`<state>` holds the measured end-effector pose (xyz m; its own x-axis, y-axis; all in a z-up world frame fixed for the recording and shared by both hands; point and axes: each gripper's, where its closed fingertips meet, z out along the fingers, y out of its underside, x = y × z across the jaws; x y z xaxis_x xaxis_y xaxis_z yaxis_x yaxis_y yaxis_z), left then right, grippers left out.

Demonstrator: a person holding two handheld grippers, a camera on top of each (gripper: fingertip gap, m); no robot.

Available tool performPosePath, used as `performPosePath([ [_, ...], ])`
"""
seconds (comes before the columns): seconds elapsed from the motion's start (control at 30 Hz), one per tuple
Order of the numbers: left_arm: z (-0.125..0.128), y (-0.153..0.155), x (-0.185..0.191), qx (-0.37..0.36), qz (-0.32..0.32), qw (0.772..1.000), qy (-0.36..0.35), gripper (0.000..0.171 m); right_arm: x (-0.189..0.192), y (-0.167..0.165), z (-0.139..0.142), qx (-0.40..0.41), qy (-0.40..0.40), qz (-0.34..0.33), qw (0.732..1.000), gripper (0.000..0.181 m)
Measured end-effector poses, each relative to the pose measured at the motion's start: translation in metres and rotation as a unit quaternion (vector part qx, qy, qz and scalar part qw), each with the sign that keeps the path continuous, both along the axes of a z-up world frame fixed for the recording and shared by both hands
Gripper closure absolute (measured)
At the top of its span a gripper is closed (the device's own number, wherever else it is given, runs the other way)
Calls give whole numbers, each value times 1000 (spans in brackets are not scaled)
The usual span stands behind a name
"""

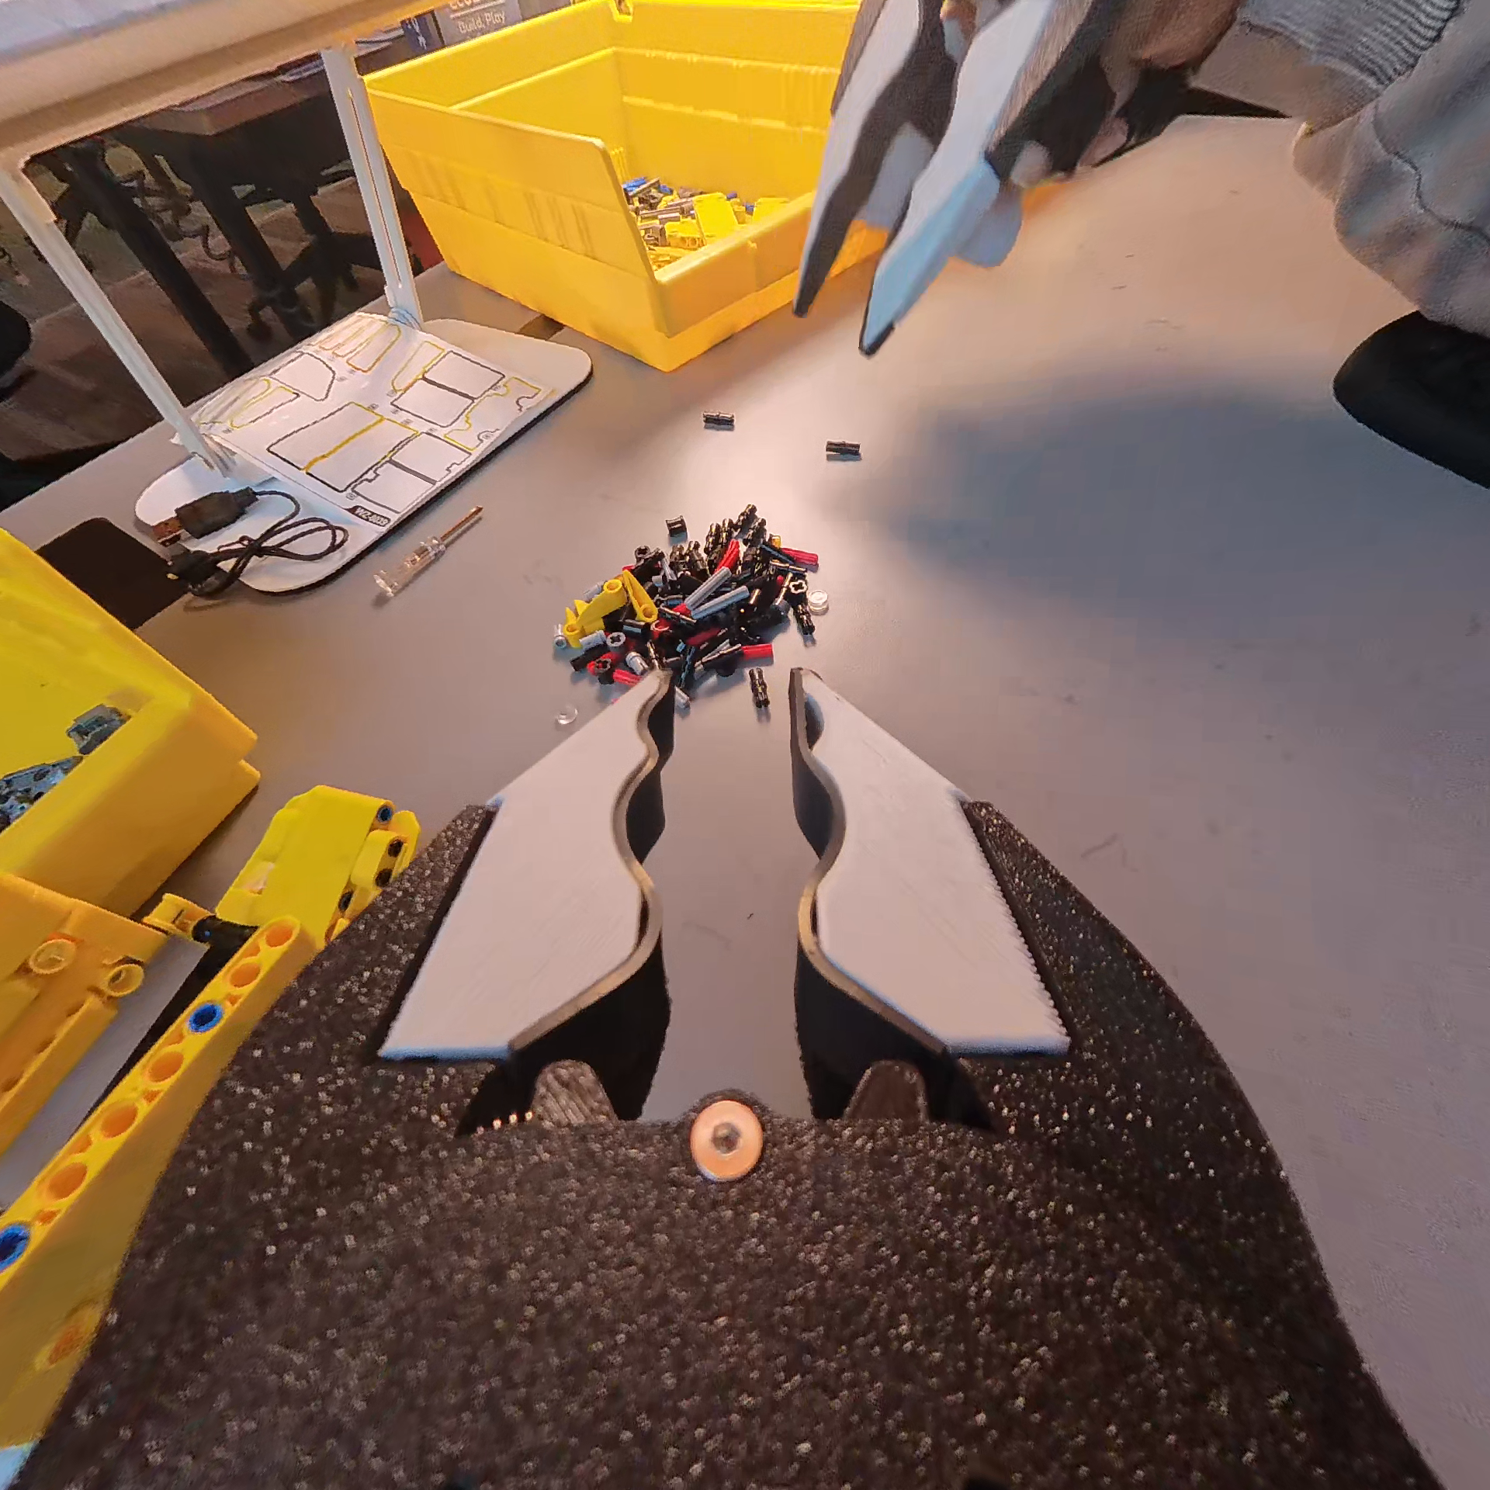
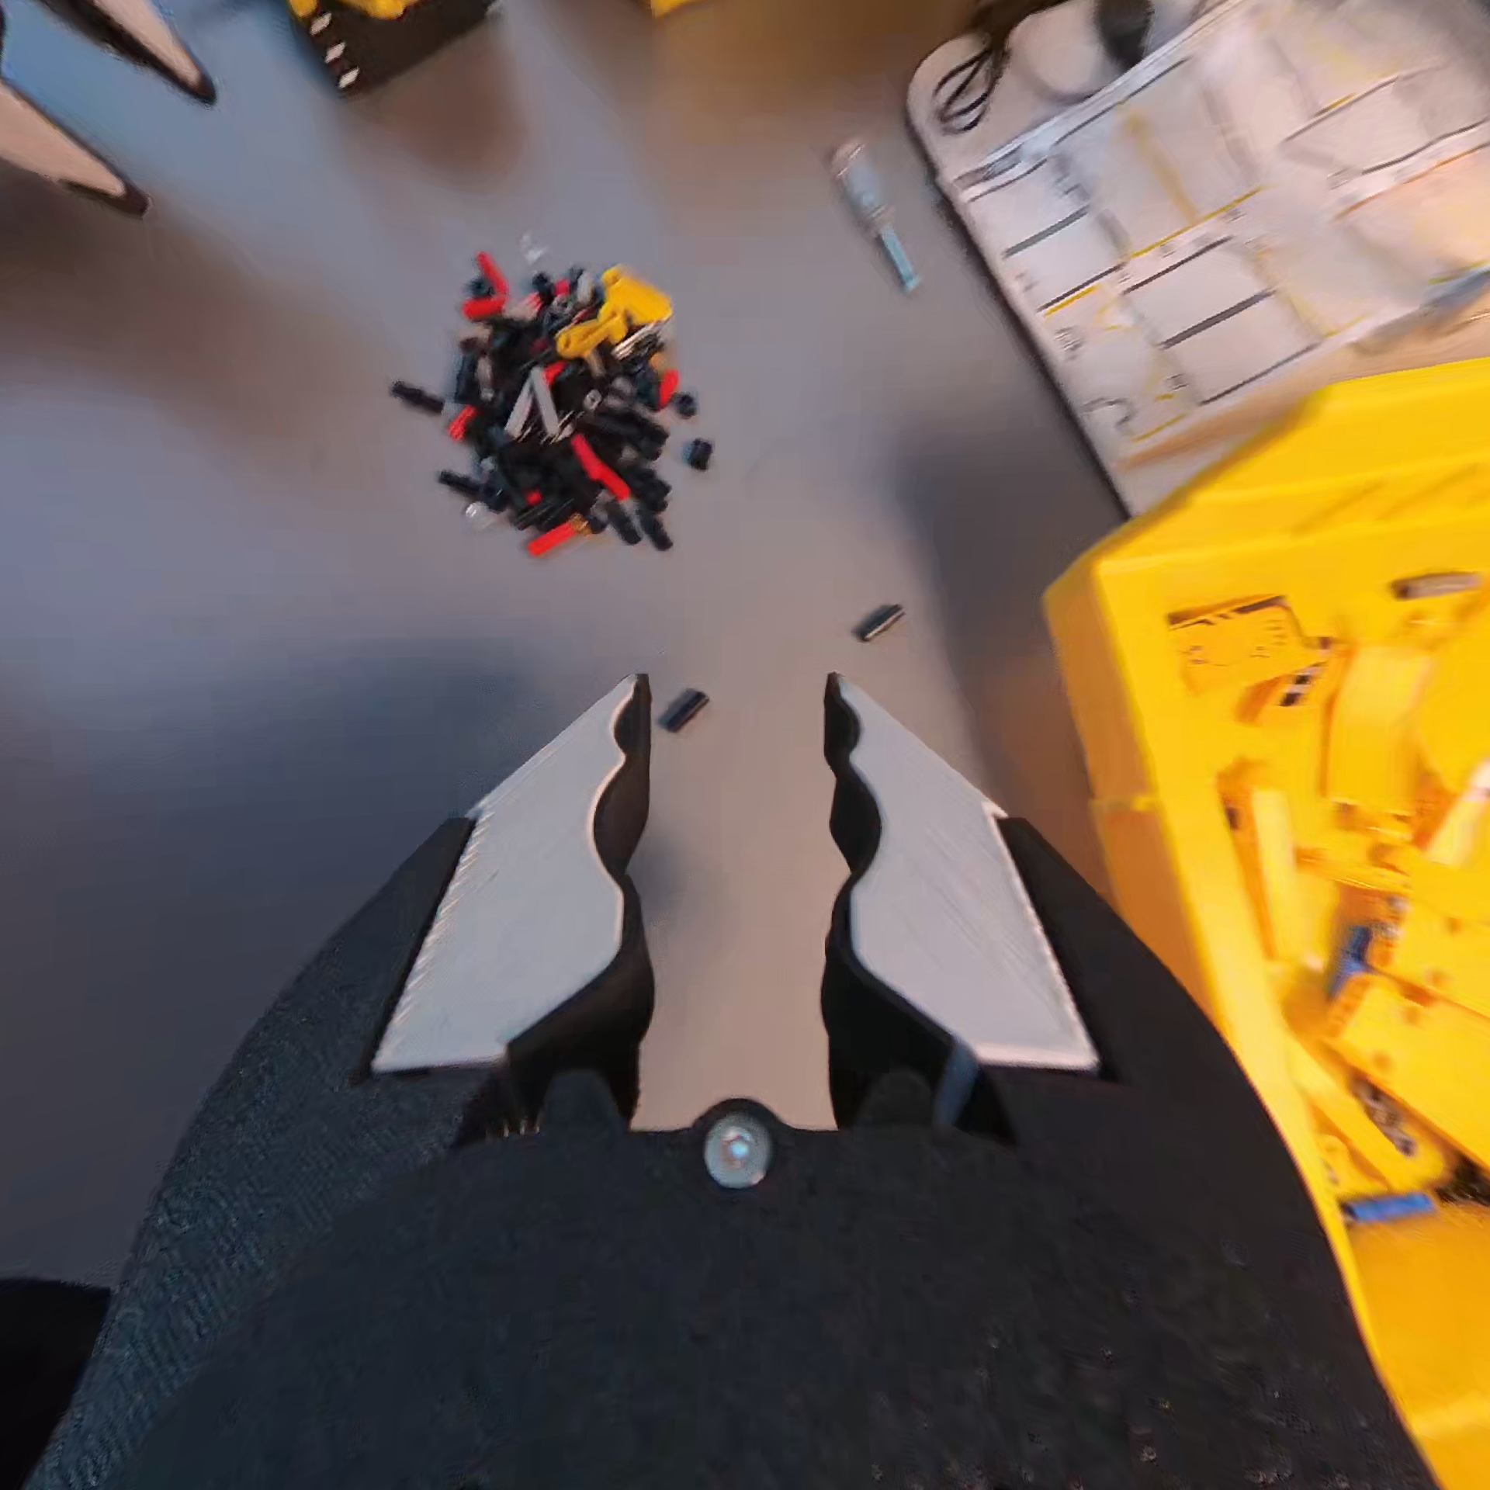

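Two grippers are hanging over a grey table, and both are holding nothing. The left gripper is keeping its fingers apart, with the tips just at the near edge of a pile of small building pins and connectors, mostly black with some red, grey and yellow ones. One loose black pin is lying between the tips. The right gripper is also showing its fingers apart and empty; in the left wrist view it is hanging at 1 o'clock, above the table, in front of a yellow parts bin. In its own blurred view the pile is lying at 11 o'clock, well apart from the tips, and a single black pin is lying just beside the left finger tip. Another black pin is lying at 1 o'clock. A small screwdriver is resting at 10 o'clock from the pile in the left view, near a printed sheet and a black cable. A yellow brick-built model is standing at 8 o'clock.
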<state>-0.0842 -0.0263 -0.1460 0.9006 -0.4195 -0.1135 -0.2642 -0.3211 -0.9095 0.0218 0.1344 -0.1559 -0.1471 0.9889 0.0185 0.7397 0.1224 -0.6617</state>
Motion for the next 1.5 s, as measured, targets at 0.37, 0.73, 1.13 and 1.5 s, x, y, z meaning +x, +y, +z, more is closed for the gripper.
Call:
performPosePath([
  [0.37, -2, -2, 2, -5, -6, 1000, 8, 145, 0, -19, -49, 13, -90, 24, 996, 177],
  [0.73, -4, -2, 0, -9, -3, 1000, 11, 145, -88, -67, -27, 38, 95, 61, 993, 161],
  [1.13, -4, -2, -1, -11, -1, 1000, 11, 145, -32, 45, -39, 56, 31, -163, 985, 156],
  [1.5, -6, -1, -4, -14, 5, 1000, 7, 146, -54, 14, -37, 32, 44, -80, 995, 178],
])
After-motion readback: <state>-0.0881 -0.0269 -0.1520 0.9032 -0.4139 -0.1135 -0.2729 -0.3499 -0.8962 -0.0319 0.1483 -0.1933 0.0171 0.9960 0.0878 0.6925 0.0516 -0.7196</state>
